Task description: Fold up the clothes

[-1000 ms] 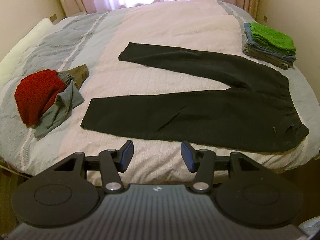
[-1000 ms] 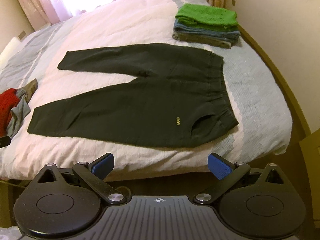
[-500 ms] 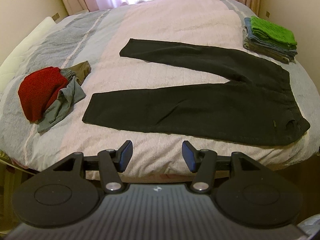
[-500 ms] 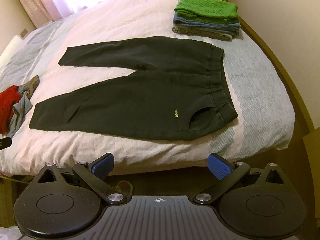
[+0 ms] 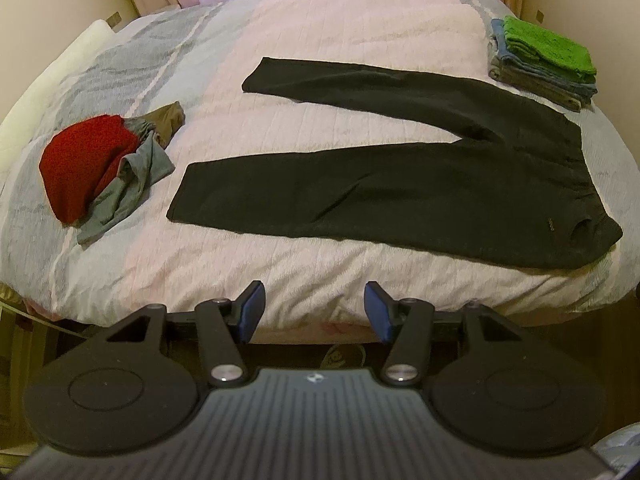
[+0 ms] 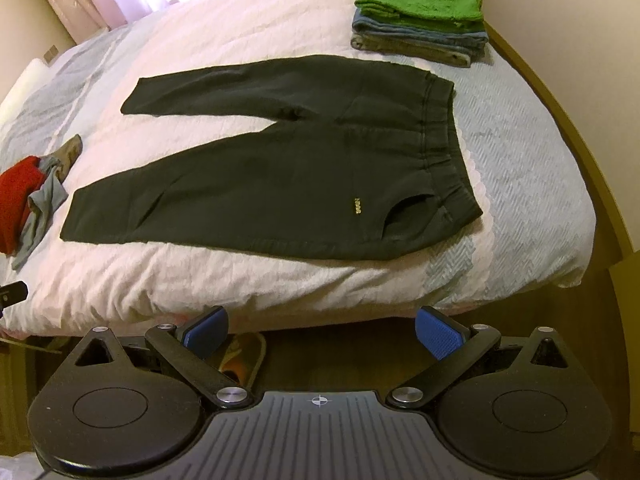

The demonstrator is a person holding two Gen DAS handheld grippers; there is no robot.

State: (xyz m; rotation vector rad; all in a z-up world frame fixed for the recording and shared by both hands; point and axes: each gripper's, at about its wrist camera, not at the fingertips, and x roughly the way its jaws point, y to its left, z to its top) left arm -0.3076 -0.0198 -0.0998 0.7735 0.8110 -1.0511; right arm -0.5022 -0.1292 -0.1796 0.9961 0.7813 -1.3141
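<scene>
Black trousers (image 5: 400, 196) (image 6: 280, 176) lie flat on the bed, legs spread apart toward the left, waistband at the right. My left gripper (image 5: 314, 312) hangs open at the bed's near edge, short of the nearer trouser leg, with nothing between its blue pads. My right gripper (image 6: 320, 330) is also open and holds nothing, below the mattress edge and back from the waistband end.
The bed (image 5: 320, 32) has a pink and grey-blue quilt. A heap of unfolded clothes, red, grey and olive (image 5: 104, 164) (image 6: 28, 200), lies at the left. A folded stack topped by a green item (image 5: 540, 64) (image 6: 420, 20) sits at the far right corner. Shoes (image 6: 236, 356) rest under the bed.
Both grippers have drawn back and down from the bed, so its near edge now shows higher in both views. The trousers have not moved.
</scene>
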